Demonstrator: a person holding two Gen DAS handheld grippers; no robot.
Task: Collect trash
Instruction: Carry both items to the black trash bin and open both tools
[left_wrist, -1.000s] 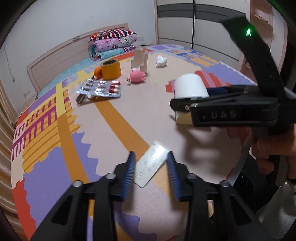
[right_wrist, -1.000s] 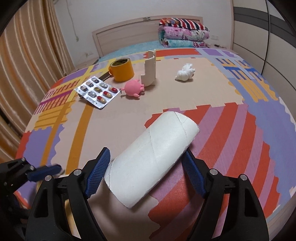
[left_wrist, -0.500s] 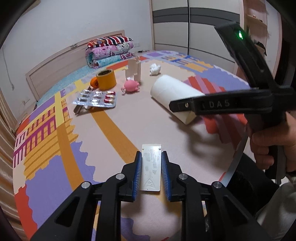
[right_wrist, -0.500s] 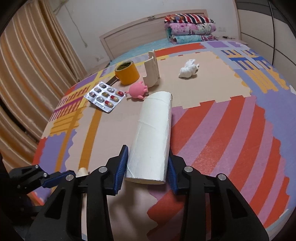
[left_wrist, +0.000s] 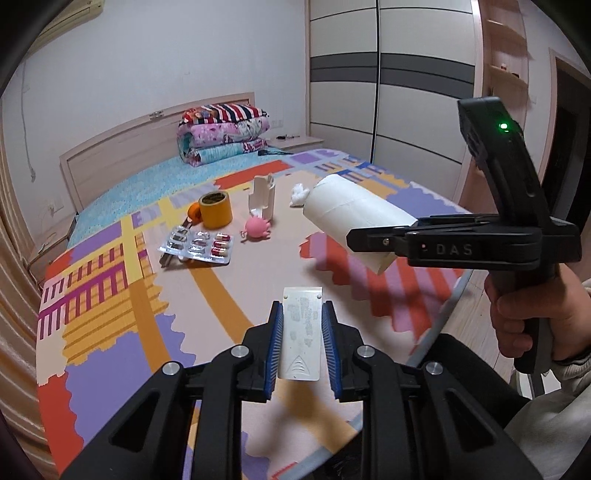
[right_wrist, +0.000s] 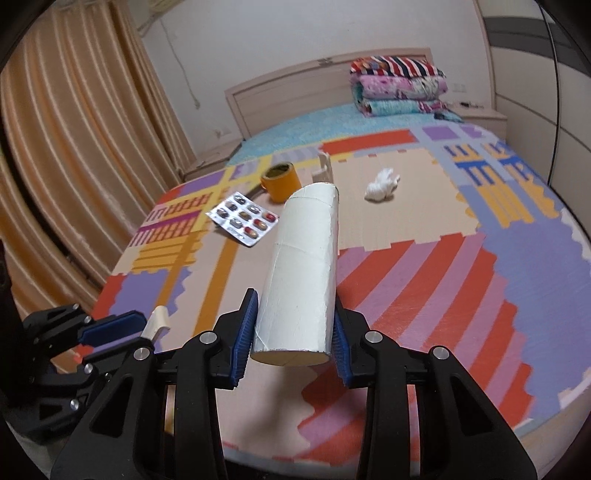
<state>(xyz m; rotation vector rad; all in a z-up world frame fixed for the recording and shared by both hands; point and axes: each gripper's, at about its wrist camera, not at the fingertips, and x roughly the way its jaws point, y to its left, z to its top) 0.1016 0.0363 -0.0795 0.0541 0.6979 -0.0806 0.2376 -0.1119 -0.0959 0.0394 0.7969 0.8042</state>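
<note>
Two grips are shown: in the left wrist view, the left gripper (left_wrist: 301, 345) clamps a flat white packet (left_wrist: 300, 338) by its long edges above the mat (left_wrist: 110, 295); thin and light, it probably bends easily. In the right wrist view, the right gripper (right_wrist: 291, 338) squeezes a hollow cardboard tube (right_wrist: 301, 273) near its lower end, clear of the mat; light and crushable, it likely suits gentle pressure.

Trash in hand and trash on the bed

A white cardboard tube (right_wrist: 300, 273) is clamped lengthwise in the right gripper (right_wrist: 291, 345), lifted off the mat. A flat white wrapper (left_wrist: 301, 336) is pinched in the left gripper (left_wrist: 301, 349). A crumpled tissue (right_wrist: 382, 184) lies far right; a part-used pill blister (left_wrist: 197, 248) lies far left.
</note>
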